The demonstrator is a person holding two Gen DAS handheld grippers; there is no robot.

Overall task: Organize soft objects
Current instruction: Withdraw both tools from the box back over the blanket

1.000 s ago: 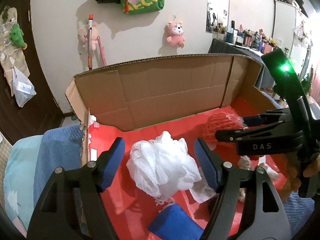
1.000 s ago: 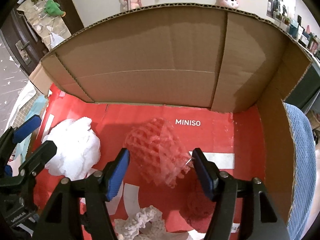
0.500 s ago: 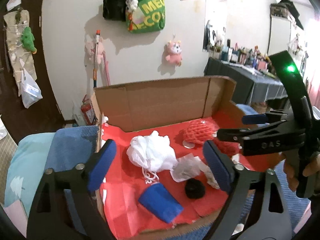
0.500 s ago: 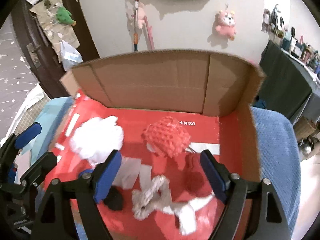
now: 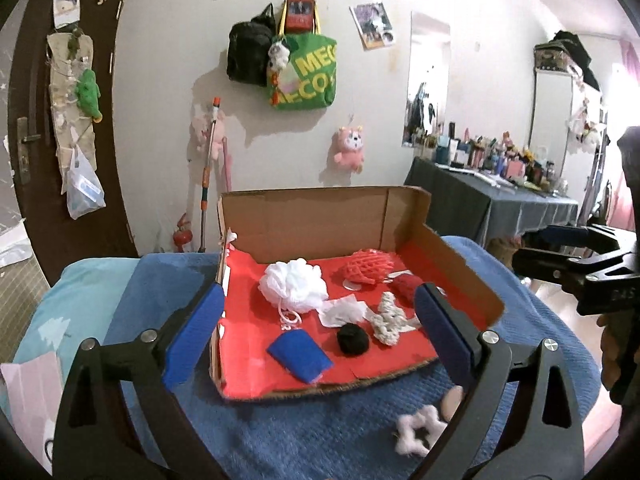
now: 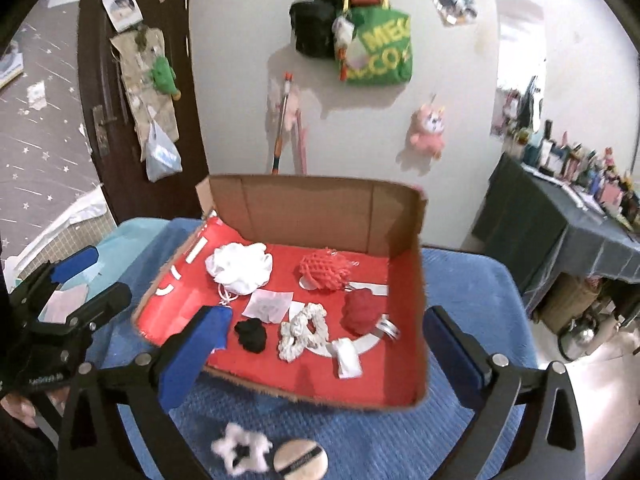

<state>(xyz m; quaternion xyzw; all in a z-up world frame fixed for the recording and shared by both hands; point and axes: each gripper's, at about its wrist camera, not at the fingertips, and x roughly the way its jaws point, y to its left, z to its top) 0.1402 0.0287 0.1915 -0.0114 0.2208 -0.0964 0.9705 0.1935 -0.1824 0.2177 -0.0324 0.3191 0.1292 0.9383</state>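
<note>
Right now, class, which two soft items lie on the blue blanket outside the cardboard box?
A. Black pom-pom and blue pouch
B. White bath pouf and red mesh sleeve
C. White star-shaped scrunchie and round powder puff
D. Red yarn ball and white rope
C: the white star-shaped scrunchie and round powder puff sit on the blue blanket in front of the cardboard box.

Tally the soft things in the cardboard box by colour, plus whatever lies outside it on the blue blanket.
White, in box: 4 (mesh pouf, scrunchie, cloth square, small fold)
Red: 2 (foam net, red ball)
Black: 1
Blue: 1
On blanket: 2 (star scrunchie, powder puff)
Total: 10
</note>
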